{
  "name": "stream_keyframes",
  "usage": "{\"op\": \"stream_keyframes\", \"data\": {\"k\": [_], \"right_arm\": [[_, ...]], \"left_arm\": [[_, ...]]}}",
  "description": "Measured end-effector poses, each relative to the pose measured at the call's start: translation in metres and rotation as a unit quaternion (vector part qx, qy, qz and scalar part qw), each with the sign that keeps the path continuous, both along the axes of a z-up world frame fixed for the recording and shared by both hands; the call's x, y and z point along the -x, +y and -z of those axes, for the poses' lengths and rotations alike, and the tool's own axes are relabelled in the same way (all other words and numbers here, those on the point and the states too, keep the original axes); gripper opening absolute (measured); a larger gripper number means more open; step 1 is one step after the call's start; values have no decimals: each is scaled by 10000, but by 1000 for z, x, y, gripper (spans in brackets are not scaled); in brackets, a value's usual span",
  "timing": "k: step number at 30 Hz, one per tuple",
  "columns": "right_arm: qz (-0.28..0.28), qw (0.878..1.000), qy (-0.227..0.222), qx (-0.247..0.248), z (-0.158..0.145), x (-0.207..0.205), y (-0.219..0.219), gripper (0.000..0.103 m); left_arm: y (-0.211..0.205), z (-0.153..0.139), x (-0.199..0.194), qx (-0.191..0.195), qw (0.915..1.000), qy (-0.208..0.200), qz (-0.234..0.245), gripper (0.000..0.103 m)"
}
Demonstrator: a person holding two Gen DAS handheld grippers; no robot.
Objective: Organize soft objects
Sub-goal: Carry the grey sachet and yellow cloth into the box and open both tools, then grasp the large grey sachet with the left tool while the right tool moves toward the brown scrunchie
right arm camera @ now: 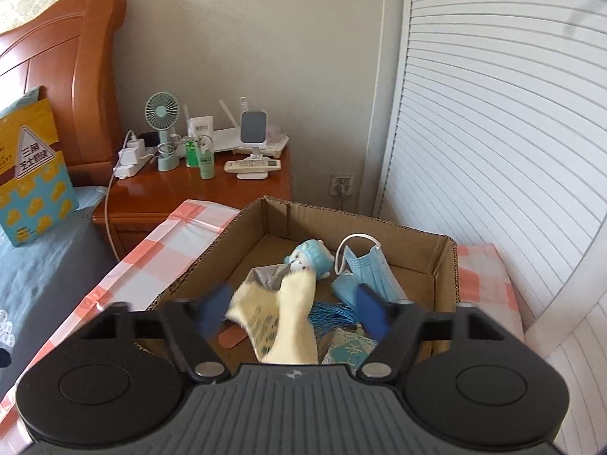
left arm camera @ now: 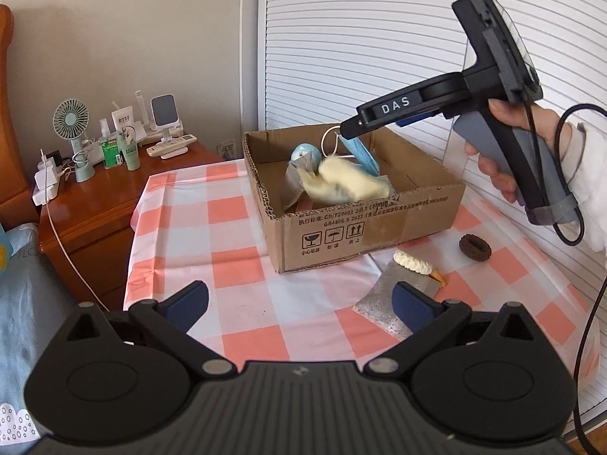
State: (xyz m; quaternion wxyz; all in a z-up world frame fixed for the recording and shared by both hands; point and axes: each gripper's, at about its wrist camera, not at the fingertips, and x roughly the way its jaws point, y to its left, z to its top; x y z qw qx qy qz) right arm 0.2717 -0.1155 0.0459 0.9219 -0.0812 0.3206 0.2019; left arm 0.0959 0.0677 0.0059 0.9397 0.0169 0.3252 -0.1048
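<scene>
Above the open cardboard box (left arm camera: 353, 204), the right tool (right arm camera: 292, 313) points steeply down into it, gripped from behind by a person's hand (left arm camera: 504, 151) in a white sleeve; its blue pads are spread wide and press on nothing, while a pale yellow plush duck (right arm camera: 292, 322), blurred, lies between and just below them inside the box. Beyond the duck sit a light blue toy figure (right arm camera: 313, 259) and a blue face mask (right arm camera: 370, 271), with a bundle of blue cord (right arm camera: 334, 313) near the right pad. Lower and nearer, the left tool (left arm camera: 299, 303) hangs over the bench (left arm camera: 242, 250), which wears a pink-and-white checked cloth; its pads are also spread, with nothing between them. Just ahead of its right pad lies a silver foil pouch (left arm camera: 383, 299) with a cream braided piece (left arm camera: 413, 263) on it, and farther right a dark brown scrunchie (left arm camera: 475, 248). Left of the bench stands a wooden nightstand (right arm camera: 197, 193) carrying a small green fan (right arm camera: 163, 113), bottles and a remote. White louvred doors (left arm camera: 379, 45) rise behind the box, and a bed with a wooden headboard (right arm camera: 76, 60) sits at far left.
</scene>
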Motion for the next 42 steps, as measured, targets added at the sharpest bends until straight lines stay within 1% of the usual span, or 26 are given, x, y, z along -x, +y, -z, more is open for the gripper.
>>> {"op": "stream_keyframes", "data": {"k": [2,4,7,11,14,17,24,28,34,38,42], "right_arm": [[73,9999,-94,-106,4,5,-2,101],[69,9998,-1,-186,8,9,-5,103],[174,9998,16,-111,10,18,-9,103],[392,9992,90,-66,9,34,-19,103],[567,9984,40,52,11,52,-26,103],[696,9976,32,23,16,69,-35,103],[999,9944,91,324,41,105,-55,103],[1124,9927,146,417,53,120,-68,103],[1325,9876,360,755,79,130,-83,103],[1443,9848,585,775,98,132,-95,103],[1427,9836,764,791,110,133,-101,103]], "left_arm": [[2,1,1,13,10000,5,-11,102],[3,3,0,24,10000,44,-37,102],[3,5,0,-25,9999,76,-85,102],[-1,4,2,-190,9997,34,-125,102],[-2,2,5,-187,9997,7,-127,102],[-5,2,6,-220,9997,18,-119,102],[-17,5,4,-264,9996,122,40,102],[-24,10,-2,-342,9990,301,-33,102],[-40,13,-6,-510,9982,311,105,102],[-55,18,-12,-600,9972,364,274,102],[-74,29,-21,-733,9947,508,513,102]]}}
